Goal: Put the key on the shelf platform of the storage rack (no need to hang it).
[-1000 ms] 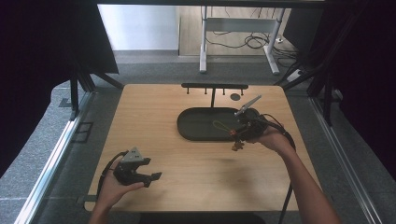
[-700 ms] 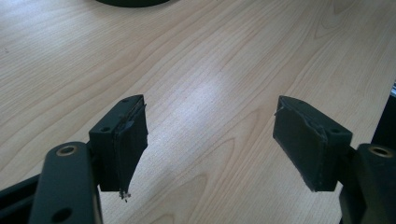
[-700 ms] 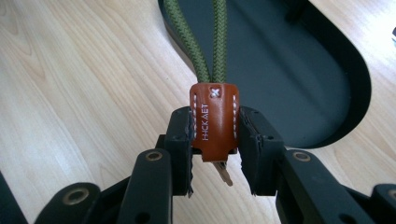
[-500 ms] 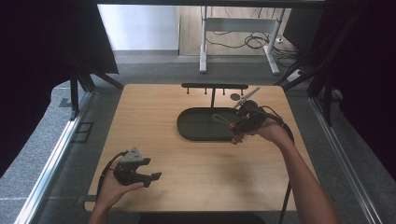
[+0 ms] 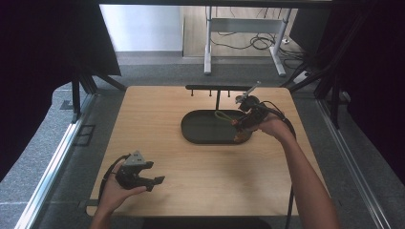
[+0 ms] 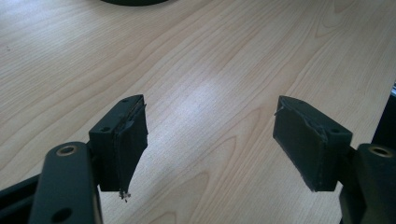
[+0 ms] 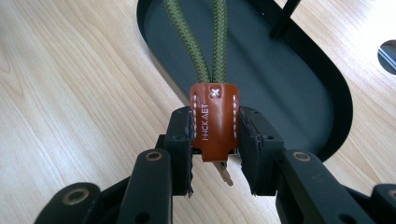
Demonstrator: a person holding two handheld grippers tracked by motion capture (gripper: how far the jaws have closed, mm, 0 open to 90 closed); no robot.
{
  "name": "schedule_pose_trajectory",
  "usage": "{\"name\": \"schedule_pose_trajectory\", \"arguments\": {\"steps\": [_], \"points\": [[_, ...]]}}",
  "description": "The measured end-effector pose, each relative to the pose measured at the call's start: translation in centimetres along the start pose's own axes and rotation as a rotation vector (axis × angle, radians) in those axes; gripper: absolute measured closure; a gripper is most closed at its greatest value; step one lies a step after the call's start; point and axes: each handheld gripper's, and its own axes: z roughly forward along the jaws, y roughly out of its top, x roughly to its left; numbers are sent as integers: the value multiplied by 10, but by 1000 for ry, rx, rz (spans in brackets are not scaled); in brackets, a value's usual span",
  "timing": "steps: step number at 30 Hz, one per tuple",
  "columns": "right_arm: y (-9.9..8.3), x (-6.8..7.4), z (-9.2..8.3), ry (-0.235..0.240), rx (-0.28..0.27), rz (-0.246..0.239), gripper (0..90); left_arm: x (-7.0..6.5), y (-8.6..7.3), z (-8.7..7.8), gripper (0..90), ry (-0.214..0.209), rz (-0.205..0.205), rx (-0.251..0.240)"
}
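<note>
High view first: wooden table in the middle of the frame, with a dark oval tray sitting a bit right of center. Behind the tray there's a small black rack with little pegs. The right claw is over the tray's right end, with the person's hand wrapped around it, and a loop of green cord trails from it over the tray. The left claw is down in the lower left of the frame, resting on the table well apart from the tray.

Left gripper view: the left claw is spread wide with just bare wood grain between the jaws. The tray's edge peeks in at the top.

Right gripper view: the right claw is clamped on a brown leather tab stamped with lettering. The green cord runs up out of the tab, doubled, toward the top of the frame over the tray. Something metal pokes out under the tab, can't tell what.
</note>
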Motion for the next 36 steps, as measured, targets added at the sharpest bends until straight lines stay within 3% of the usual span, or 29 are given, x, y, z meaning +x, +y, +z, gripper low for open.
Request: {"name": "schedule_pose_trajectory", "arguments": {"steps": [5,19,36], "points": [[5,-5,5,-5,17,-2,668,0,0,1,265,-3,-1,1],[17,-23,22,10,3,9,668,1,-1,1,265,-3,-6,4],[10,-33,52,-5,21,41,667,2,-2,2,265,-5,-2,9]]}}
